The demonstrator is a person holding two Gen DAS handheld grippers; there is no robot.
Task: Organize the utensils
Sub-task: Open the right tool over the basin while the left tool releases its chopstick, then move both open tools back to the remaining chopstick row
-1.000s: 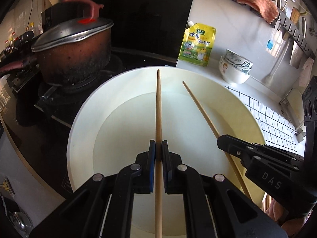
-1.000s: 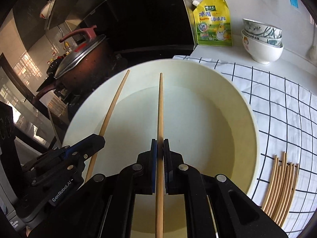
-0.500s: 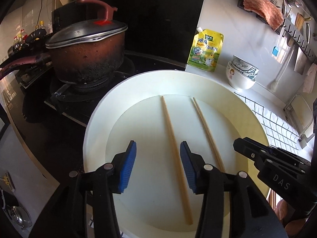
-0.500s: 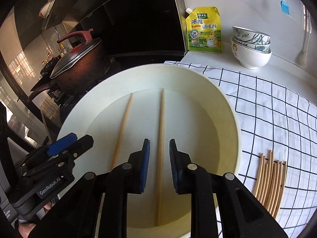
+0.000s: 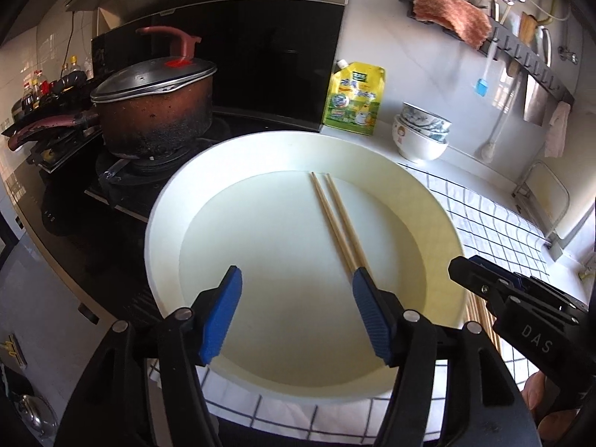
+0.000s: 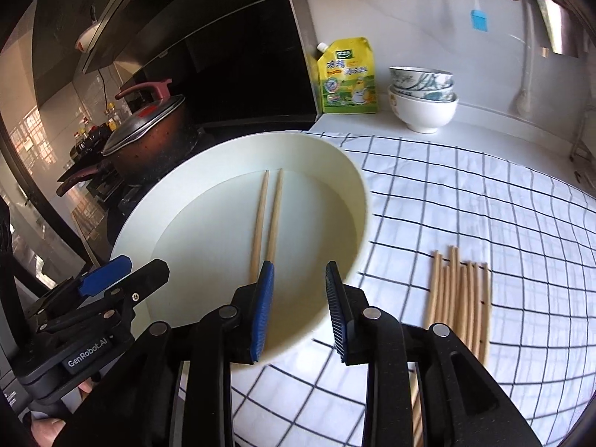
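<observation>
Two wooden chopsticks (image 5: 335,219) lie side by side in a wide cream basin (image 5: 167,205); they also show in the right wrist view (image 6: 266,219) inside the basin (image 6: 357,182). My left gripper (image 5: 296,313) is open and empty above the basin's near side. My right gripper (image 6: 300,311) is open and empty over the basin's near right rim. A bundle of several more chopsticks (image 6: 460,298) lies on the checked cloth (image 6: 484,201) to the right of the basin.
A dark lidded pot (image 5: 152,111) sits on the stove at the left. A yellow refill pouch (image 5: 354,98) and stacked bowls (image 5: 422,136) stand against the back wall. A rail with a cloth (image 5: 450,13) and hanging tools runs above.
Both grippers opened and let go of their chopsticks, which now lie together in the basin. Both grippers pulled back and up; the right one shifted to the right.
</observation>
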